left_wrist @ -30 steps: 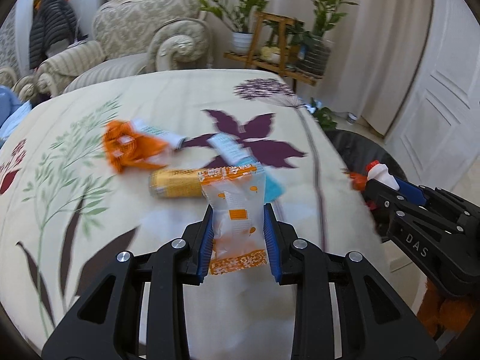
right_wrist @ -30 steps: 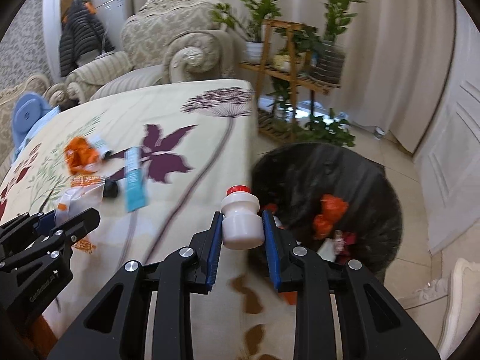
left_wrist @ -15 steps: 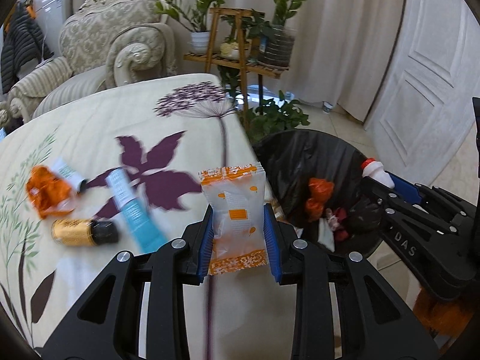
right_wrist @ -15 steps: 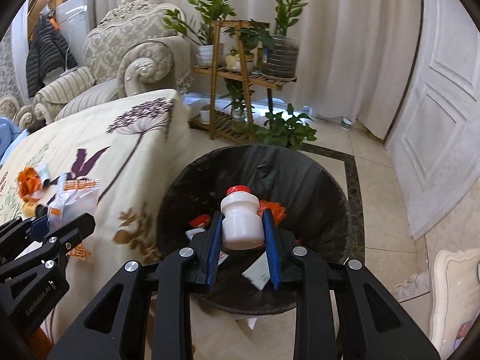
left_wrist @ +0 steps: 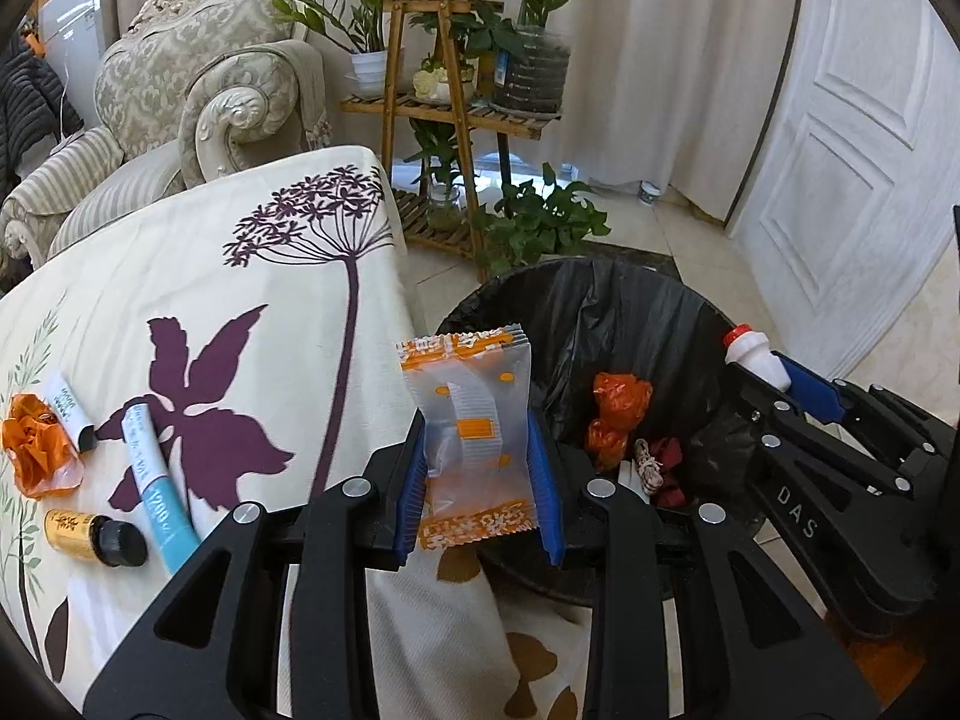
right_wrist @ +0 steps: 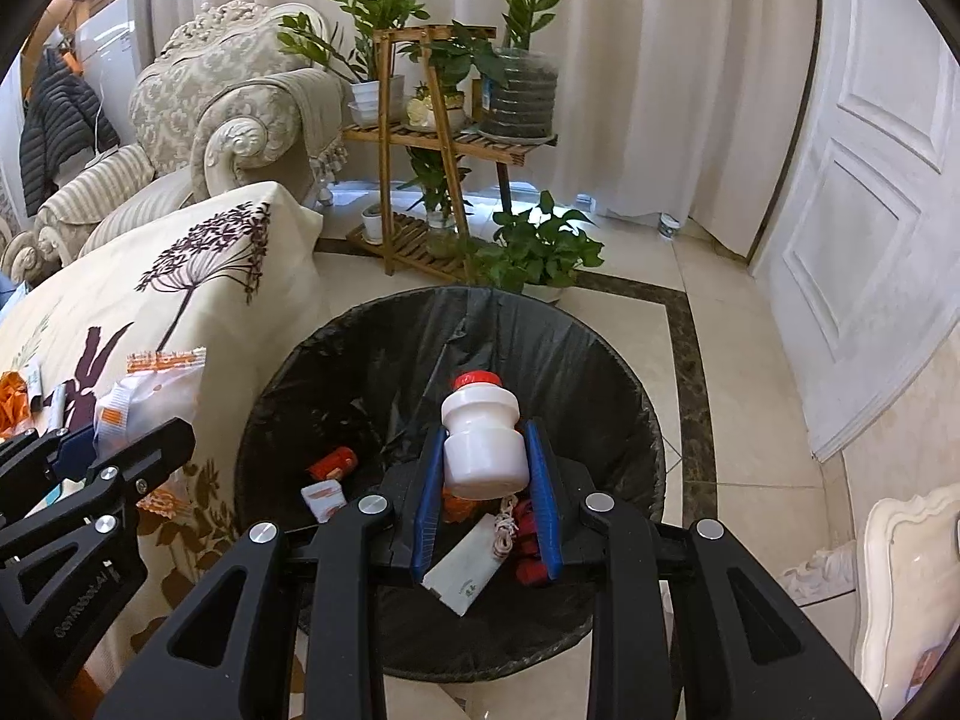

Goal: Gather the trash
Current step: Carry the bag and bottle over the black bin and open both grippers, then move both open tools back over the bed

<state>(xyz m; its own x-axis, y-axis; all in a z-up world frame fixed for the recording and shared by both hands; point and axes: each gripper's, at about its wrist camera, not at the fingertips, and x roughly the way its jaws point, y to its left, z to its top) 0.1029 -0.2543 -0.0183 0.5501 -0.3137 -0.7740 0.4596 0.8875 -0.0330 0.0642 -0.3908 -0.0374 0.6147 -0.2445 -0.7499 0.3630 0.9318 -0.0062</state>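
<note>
Two grippers carry trash: the left gripper [left_wrist: 478, 474] clamps a clear orange-printed snack packet [left_wrist: 471, 429] at the table's [left_wrist: 252, 276] right edge beside the black-lined bin [right_wrist: 600, 360]; the right gripper [right_wrist: 486, 483] grips a white red-capped bottle [right_wrist: 483, 438] over the bin's open mouth.

A wooden plant stand [right_wrist: 447, 138] holds potted plants before pale floor-length curtains [right_wrist: 648, 78]. Left of the stand sits an ornate cream armchair [right_wrist: 234, 114], with a dark jacket [right_wrist: 57, 120] hanging farther left. Right of the stand is a white panelled door [right_wrist: 870, 228]. Below it, glossy beige floor tiles [right_wrist: 738, 396] carry a dark inlaid border.
</note>
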